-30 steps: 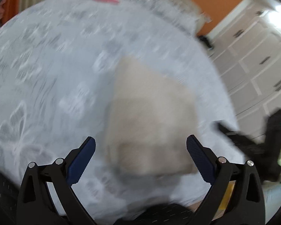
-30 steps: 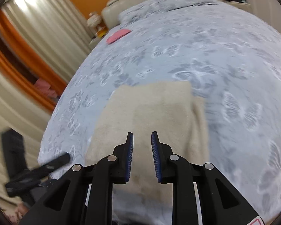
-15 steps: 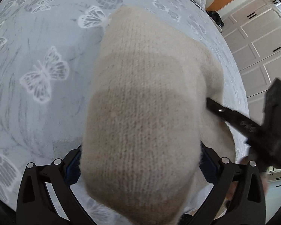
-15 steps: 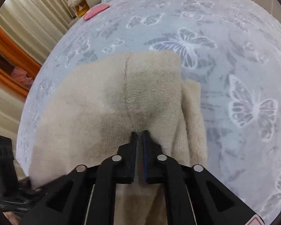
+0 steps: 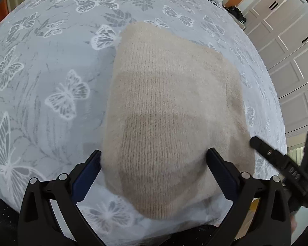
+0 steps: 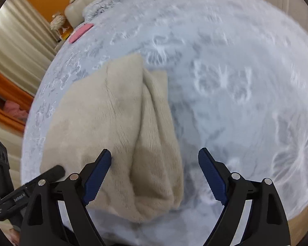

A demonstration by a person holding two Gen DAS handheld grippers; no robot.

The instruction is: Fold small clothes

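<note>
A beige knitted garment (image 5: 164, 102) lies folded on the butterfly-print bedspread (image 5: 51, 61). My left gripper (image 5: 154, 151) stands open, pointing steeply down over the garment's near end, and the knit bulges between its blue pads without being pinched. In the right wrist view the garment (image 6: 104, 123) shows a thick folded ridge on its right side. My right gripper (image 6: 154, 150) is opening wide. The ridge lies loose between its jaws, touching neither pad. The other gripper shows at each view's edge: the right gripper (image 5: 277, 164) and the left gripper (image 6: 30, 182).
The bedspread (image 6: 236, 82) stretches far beyond the garment. A flat pink item (image 6: 81, 33) lies near the pillows (image 6: 104, 6) at the bed's far end. White wardrobe doors (image 5: 287, 41) stand on one side, curtains (image 6: 16, 47) on the other.
The right gripper, shut on the garment's fold half a second ago, now has its jaws spread wide and the fold lies free. The left gripper came down over the garment.
</note>
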